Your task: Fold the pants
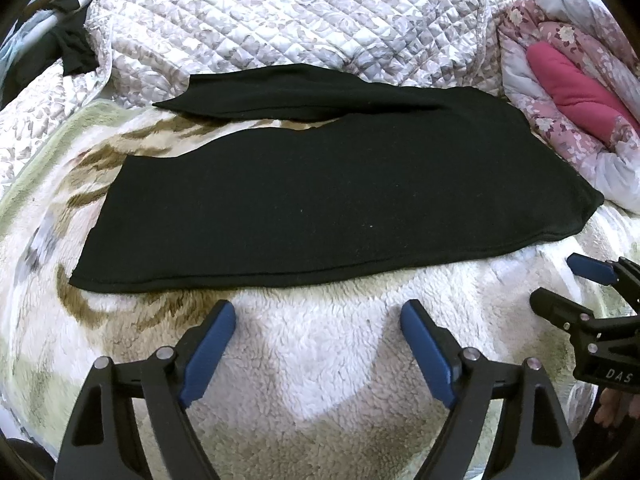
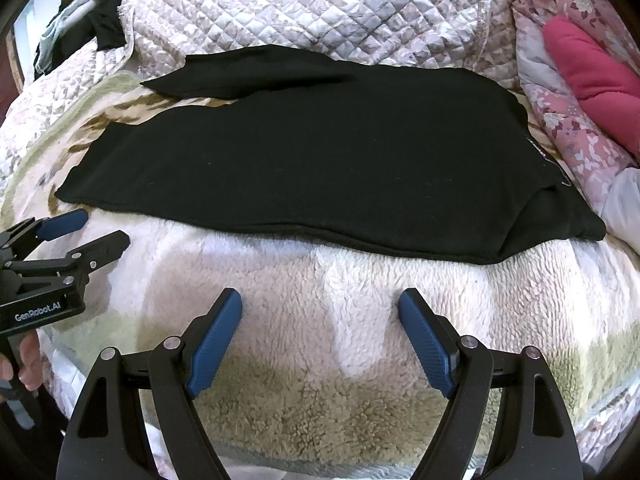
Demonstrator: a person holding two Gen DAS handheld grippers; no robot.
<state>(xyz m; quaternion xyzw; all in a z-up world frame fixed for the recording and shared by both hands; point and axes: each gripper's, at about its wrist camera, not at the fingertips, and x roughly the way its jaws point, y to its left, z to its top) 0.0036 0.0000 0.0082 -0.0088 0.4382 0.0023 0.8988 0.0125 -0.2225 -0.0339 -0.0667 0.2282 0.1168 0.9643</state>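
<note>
Fleece bedding covers the bed: a pale fleece blanket (image 1: 320,360) with a brown and green pattern lies in front, a quilted grey-white coverlet (image 1: 280,12) is bunched up behind it, and a rolled floral duvet (image 1: 560,120) with a pink lining sits at the right.

On the blanket the black pants (image 1: 320,192) lie flat, waistband toward the duvet and both legs running off to the left. The legs are parted, with a wedge of blanket showing between them, so the garment looks laid out for a first fold, most likely one leg brought over the other. None of that fold appears done yet. The soft, nappy fleece probably grips the knit a little, which would help the pants stay put while an edge is lifted.

Both tools wait just short of the near seam. The left hand-held gripper (image 1: 318,316) hangs over bare blanket with its blue pads spread wide and nothing between them. The right hand-held gripper (image 2: 320,304) is likewise spread and empty, over the blanket nearer the waist end. Each shows at the edge of the other's view, so they sit side by side, spaced along the near edge. That spacing suits taking the long edge at two places, so the cloth would lift evenly instead of sagging in the middle.
</note>
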